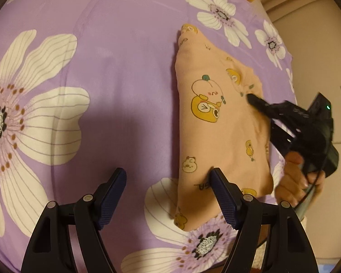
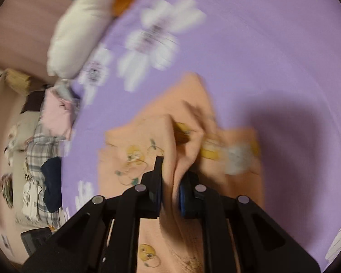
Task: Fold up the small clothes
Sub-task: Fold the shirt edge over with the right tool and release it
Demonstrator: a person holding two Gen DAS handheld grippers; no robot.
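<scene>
The peach garment (image 1: pixel 220 122) lies on the purple floral bed (image 1: pixel 125 68), long axis 12 to 6. The right gripper (image 2: pixel 170 182) pinches a raised fold with fingers nearly closed; the left gripper (image 1: pixel 168 182), fingers wide and empty, hovers at its near-left edge. Only the left view shows its full outline.

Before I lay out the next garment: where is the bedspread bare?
Bare purple bedspread lies left of the peach garment, up to the big white flower. Crowded: right bed edge, where the right gripper pinches the garment, and the clothes pile beside the bed.
</scene>
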